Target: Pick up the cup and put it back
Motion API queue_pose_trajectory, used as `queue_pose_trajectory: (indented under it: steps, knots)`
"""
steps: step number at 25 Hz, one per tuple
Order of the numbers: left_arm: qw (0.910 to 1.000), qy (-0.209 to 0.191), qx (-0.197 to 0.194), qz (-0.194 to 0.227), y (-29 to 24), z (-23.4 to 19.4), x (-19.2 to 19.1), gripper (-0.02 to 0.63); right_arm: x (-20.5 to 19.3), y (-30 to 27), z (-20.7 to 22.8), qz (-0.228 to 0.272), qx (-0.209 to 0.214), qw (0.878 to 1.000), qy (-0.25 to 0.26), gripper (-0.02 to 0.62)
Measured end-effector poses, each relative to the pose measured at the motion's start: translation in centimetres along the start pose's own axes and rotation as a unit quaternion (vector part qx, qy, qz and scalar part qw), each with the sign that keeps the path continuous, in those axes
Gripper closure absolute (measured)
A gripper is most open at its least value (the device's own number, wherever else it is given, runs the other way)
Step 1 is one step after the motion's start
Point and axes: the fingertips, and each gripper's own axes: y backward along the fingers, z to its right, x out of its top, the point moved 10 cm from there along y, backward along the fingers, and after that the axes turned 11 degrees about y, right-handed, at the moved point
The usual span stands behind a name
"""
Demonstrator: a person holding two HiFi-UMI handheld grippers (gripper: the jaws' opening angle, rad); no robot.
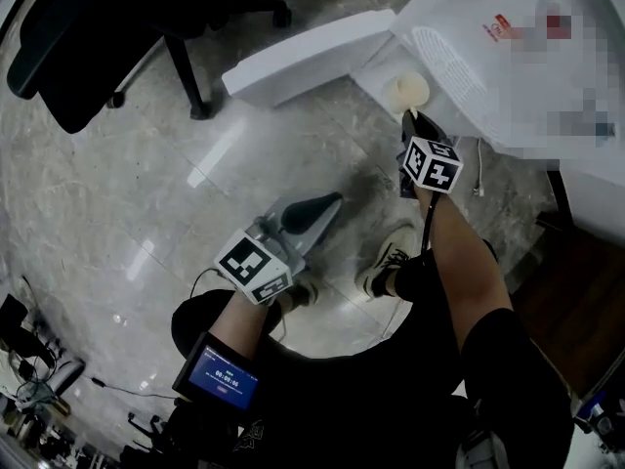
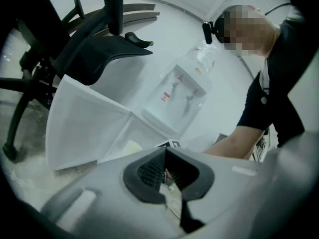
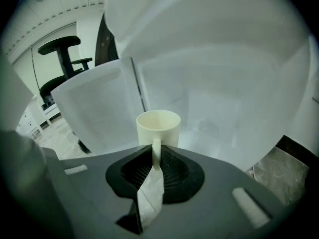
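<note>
At the mouth of the open lower compartment we find the cream cup, upright with its rim facing up. The right tool has it by the handle, jaws pinched in narrow on that thin loop, a pad on either side and nothing else between them. Whether the base rests on the compartment floor or hangs clear, the tool's own body hides. It reads as glazed ceramic to me: stiff, no give, likely some heft for its size, smooth enough to slip and sure to chip if it knocks the cabinet wall. The handle is the sensible hold, but a pinch that far off the cup's middle could let the body swing or tip. I'd say a firm, level carry is what's called for. Just beside the cup stands the white door, swung open over the marble floor. Further out, the left tool is well apart from the action, jaws together on nothing, looking toward the water dispenser. A black office chair stands beyond the door.
</note>
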Motion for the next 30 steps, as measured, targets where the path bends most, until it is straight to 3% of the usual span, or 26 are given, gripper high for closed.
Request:
queue_pose_trajectory:
  steps: [3,7,11,14,18,21,24,27,30]
  knots:
    - [0.9994,0.000,0.035,0.004,1.8,2.1,0.0,0.601,1.7,4.7,-2.9,-0.010,0.042,0.999,0.028,0.541]
    - [0.9951,0.061,0.069,0.036,4.3,5.7,1.3,0.605,5.4,11.5,-5.4,-0.012,0.094,0.994,0.046,0.541]
    - [0.9965,0.050,0.066,-0.007,6.9,11.2,4.3,0.606,9.9,18.7,-6.8,-0.005,0.133,0.990,0.053,0.541]
    - [0.9925,0.076,0.094,-0.017,9.6,15.4,6.2,0.606,14.2,23.6,-7.5,0.019,0.167,0.983,0.070,0.540]
    - [0.9872,0.098,0.125,-0.001,13.1,22.5,10.0,0.605,22.6,30.3,-8.7,0.083,0.226,0.965,0.106,0.540]
    - [0.9871,0.087,0.134,0.005,14.4,27.4,13.5,0.606,30.0,35.6,-9.3,0.161,0.274,0.940,0.123,0.540]
    - [0.9861,0.052,0.151,0.045,13.7,32.6,16.4,0.606,38.4,40.5,-8.5,0.241,0.347,0.892,0.161,0.540]
    - [0.9833,0.023,0.160,0.084,13.1,38.0,18.4,0.606,45.7,47.1,-5.9,0.272,0.398,0.853,0.201,0.540]
    - [0.9830,0.010,0.152,0.103,13.3,41.9,19.7,0.606,51.7,53.4,-3.4,0.275,0.411,0.840,0.224,0.540]
